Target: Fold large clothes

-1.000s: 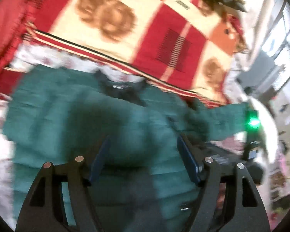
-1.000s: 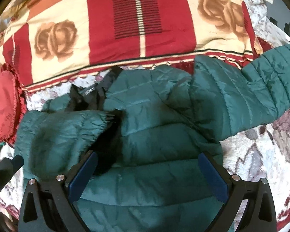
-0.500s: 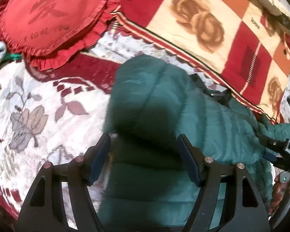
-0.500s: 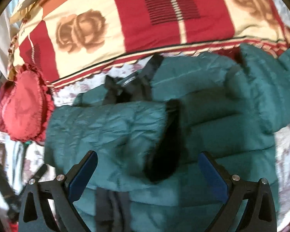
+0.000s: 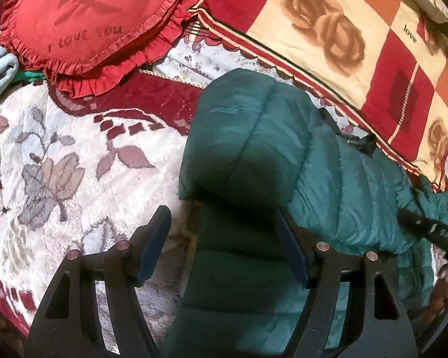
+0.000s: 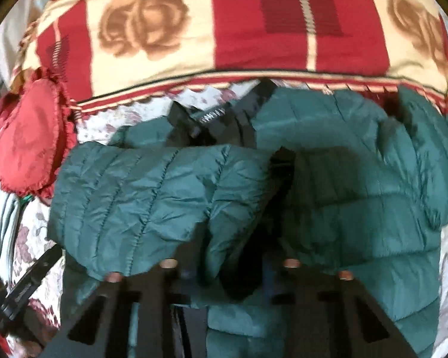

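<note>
A green puffer jacket (image 6: 328,197) lay on a bed (image 5: 74,161), one sleeve (image 6: 152,197) folded across its chest, long axis crosswise. The right hand-held gripper (image 6: 230,271), nearer the cuff, had just been closing on jacket fabric there. The left hand-held gripper (image 5: 224,241) hung open over the shoulder. A red cushion (image 5: 98,21) read "I love you"; a blanket (image 5: 358,44), "love".

The left gripper (image 5: 222,246) fills the bottom of the frame, jaws spread wide over the green puffer jacket (image 5: 271,161), whose folded edge lies between them, pads apart from the fabric. A red heart cushion (image 5: 89,21) sits upper left, a rose-patterned blanket (image 5: 343,35) upper right, and a floral bedspread (image 5: 59,164) at left.
</note>
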Demonstrator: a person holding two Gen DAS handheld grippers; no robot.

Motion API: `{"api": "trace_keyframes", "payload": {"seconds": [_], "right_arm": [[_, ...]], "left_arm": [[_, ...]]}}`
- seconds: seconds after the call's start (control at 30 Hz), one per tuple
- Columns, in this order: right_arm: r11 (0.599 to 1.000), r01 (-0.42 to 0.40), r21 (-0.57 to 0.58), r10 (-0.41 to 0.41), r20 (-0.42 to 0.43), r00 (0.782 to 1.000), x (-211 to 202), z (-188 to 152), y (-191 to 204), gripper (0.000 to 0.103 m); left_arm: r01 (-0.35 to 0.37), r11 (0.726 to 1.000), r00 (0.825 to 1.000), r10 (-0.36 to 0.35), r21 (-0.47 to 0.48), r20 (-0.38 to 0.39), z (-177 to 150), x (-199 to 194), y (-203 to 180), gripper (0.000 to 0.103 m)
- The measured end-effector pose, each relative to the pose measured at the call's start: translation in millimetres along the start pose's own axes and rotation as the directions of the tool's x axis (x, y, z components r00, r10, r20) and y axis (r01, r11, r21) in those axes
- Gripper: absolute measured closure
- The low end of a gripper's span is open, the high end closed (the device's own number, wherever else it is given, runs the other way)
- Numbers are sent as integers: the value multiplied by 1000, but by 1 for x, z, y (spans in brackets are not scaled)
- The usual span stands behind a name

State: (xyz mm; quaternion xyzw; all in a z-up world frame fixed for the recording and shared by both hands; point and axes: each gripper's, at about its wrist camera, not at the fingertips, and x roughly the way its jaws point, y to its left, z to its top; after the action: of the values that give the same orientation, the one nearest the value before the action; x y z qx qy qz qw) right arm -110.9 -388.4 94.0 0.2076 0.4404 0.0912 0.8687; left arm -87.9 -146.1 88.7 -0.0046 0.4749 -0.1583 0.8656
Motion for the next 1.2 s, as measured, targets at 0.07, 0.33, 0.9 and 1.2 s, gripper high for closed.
{"api": "trace_keyframes", "payload": {"seconds": [0.07, 0.33, 0.9, 1.2], "right_arm": [[1000, -8, -12, 8, 42, 999, -14, 4, 1, 84], [998, 54, -19, -49, 225, 973, -78, 33, -15, 87], [964, 256, 79, -262, 85, 961, 4, 24, -90, 91], [959, 282, 11, -282, 116, 952, 15, 34, -71, 91]], "left_arm": [[-8, 1000, 1000, 8, -7, -3, 0, 2, 3, 32], [-47, 996, 998, 44, -79, -43, 3, 15, 22, 32], [-3, 998, 1000, 5, -67, 29, 20, -2, 1, 32], [-120, 992, 993, 119, -46, -17, 38, 49, -18, 31]]}}
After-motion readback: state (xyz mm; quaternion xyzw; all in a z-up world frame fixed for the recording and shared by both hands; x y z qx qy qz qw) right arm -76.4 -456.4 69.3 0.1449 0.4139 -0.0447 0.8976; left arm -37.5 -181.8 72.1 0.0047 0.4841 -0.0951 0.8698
